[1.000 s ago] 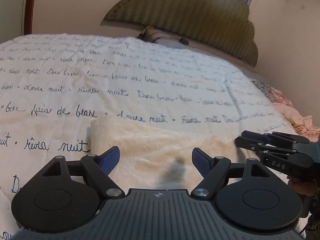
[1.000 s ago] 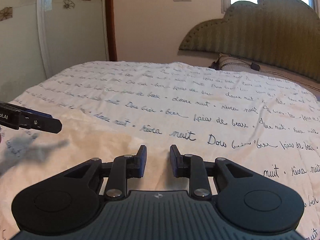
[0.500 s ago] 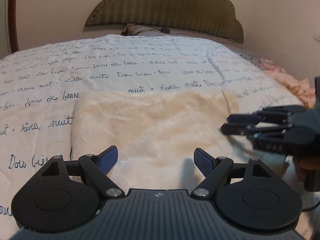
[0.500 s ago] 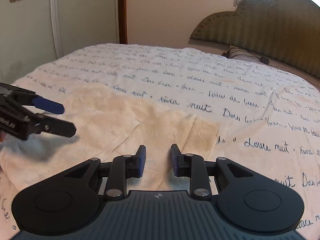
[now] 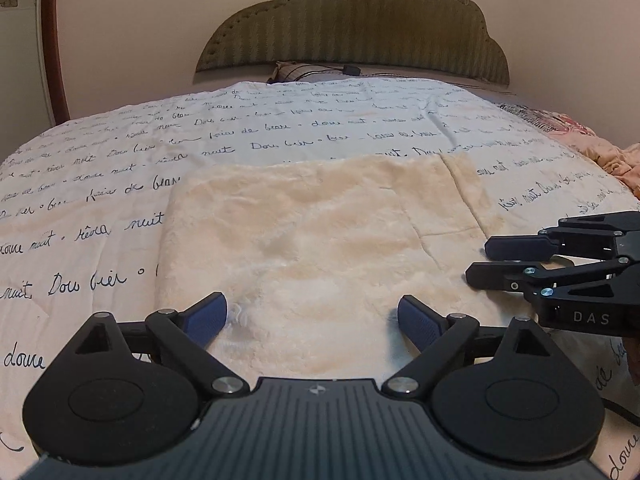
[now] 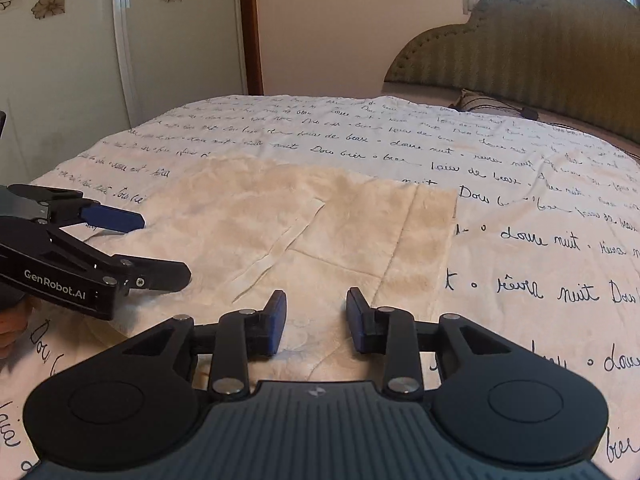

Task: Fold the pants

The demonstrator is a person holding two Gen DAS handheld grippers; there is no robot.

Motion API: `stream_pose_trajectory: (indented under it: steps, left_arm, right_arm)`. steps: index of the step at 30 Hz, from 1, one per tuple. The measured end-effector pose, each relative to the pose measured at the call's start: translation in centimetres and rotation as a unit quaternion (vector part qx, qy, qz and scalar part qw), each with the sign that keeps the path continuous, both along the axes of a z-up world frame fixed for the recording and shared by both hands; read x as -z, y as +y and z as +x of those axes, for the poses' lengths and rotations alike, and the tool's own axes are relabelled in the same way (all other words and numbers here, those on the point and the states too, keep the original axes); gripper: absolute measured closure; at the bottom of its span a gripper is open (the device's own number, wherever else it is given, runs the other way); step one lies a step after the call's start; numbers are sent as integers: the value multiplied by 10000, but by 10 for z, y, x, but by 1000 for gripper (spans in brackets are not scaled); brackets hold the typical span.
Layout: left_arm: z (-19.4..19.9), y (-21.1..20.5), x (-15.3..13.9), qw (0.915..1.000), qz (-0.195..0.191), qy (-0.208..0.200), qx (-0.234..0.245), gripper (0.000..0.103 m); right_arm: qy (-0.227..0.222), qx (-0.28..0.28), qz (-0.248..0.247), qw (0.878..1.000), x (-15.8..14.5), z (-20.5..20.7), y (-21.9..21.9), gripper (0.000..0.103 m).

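The cream fleece pants (image 5: 320, 236) lie flat as a folded rectangle on the bed, also in the right wrist view (image 6: 312, 224). My left gripper (image 5: 312, 318) is open and empty, low over the near edge of the pants. It shows from the side in the right wrist view (image 6: 166, 248). My right gripper (image 6: 316, 322) is open a little and empty, above the pants' near right part. It shows at the right of the left wrist view (image 5: 478, 260), just off the pants' right edge.
The bed has a white cover with black handwriting (image 5: 120, 168). A green padded headboard (image 5: 356, 20) and a pillow (image 5: 304, 71) stand at the far end. Pink bedding (image 5: 600, 148) lies at the right edge. A wardrobe (image 6: 60, 60) stands at the left.
Both grippers have pulled back and risen, so more of the folded pants shows. The left view has swung to face the headboard. The right gripper's fingers have spread slightly.
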State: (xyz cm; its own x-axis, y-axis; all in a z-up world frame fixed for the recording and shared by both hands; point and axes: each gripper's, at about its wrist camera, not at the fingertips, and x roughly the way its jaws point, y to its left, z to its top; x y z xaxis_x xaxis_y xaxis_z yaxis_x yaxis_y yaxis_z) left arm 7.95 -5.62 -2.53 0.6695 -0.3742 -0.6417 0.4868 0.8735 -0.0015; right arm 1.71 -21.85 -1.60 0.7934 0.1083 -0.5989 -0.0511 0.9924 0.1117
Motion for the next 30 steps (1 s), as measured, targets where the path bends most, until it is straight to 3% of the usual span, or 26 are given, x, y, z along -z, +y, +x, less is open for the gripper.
stream_pose_trajectory:
  steps: [13,30]
  left_arm:
    - [-10,-2,0,9995,115,-145,-274,4]
    - [-18,-2,-1,9990,235,-246,-301,2]
  right_arm:
    - [-81,136,10,9999,0,-10,3,69]
    - [-153,134,-68,9998,1,-15,9,64]
